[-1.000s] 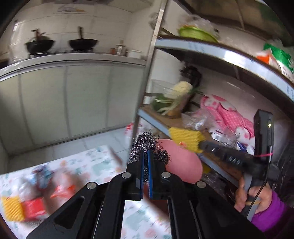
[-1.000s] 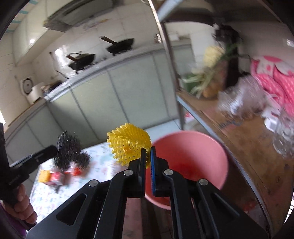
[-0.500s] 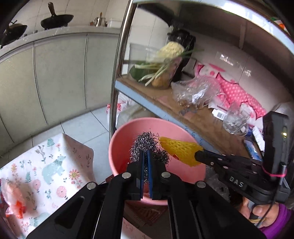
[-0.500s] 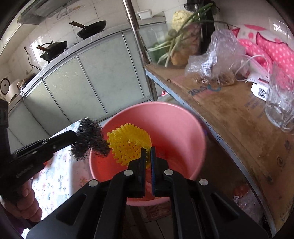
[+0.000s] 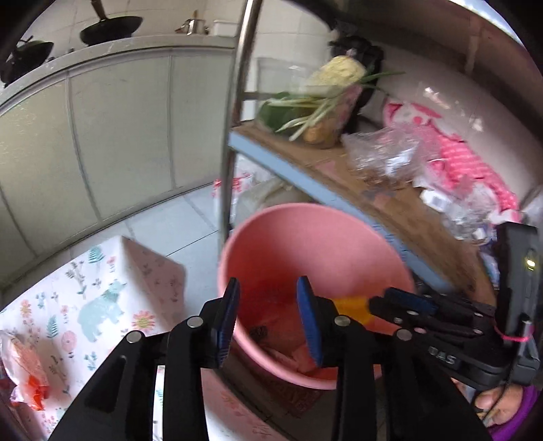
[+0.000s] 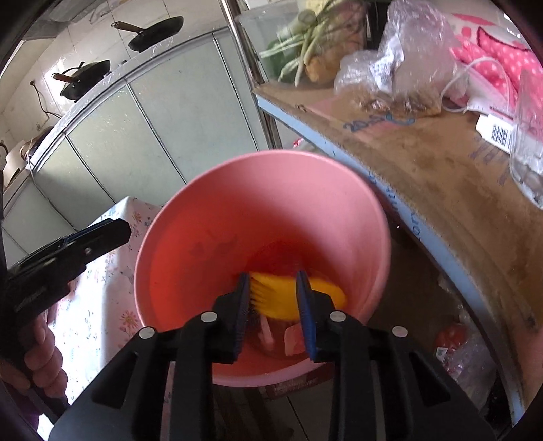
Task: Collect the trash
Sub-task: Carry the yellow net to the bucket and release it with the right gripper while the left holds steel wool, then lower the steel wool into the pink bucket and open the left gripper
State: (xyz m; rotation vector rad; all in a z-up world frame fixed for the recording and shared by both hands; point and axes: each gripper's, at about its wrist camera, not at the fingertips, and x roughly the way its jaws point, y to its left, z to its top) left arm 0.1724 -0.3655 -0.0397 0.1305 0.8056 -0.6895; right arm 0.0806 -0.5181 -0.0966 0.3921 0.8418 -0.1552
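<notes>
Grippers apart over the pink bucket

Your left gripper (image 5: pixel 268 300) hangs above the near rim of the bucket (image 5: pixel 288 217). Its jaws have just been opening and now stand partly apart, with nothing between them; through the gap you see only the bucket's inside. A small dark clump (image 5: pixel 259 330), too blurred to name for sure, lies low in the bucket just past that gap.

Your right gripper (image 6: pixel 273 288) points down into the same bucket (image 6: pixel 203 203). Its jaws have also just been opening and stand partly apart. The yellow net (image 6: pixel 288 296) shows between and behind them, blurred, down inside the bucket; you cannot tell whether the pads touch it, and it does not look gripped. Pale scraps (image 6: pixel 292 341) lie on the bucket's floor below it.

From the left view, the right gripper (image 5: pixel 383 302) comes in from the right with the net (image 5: pixel 353 305) at its tip. From the right view, the left gripper (image 6: pixel 112 230) sits at the bucket's left rim, your hand (image 6: pixel 37 349) around its handle.

Beside the bucket on the left is the flowered tablecloth (image 5: pixel 85 298), with a red and clear wrapper (image 5: pixel 30 373) on it. On the right, a shelf (image 6: pixel 424 163) carries a clear bag (image 6: pixel 400 68), greens (image 6: pixel 305 37) and pink dotted cloth (image 6: pixel 502 57). Farther back run pale cabinets (image 5: pixel 101 135) with pans (image 5: pixel 112 29) on the counter.
</notes>
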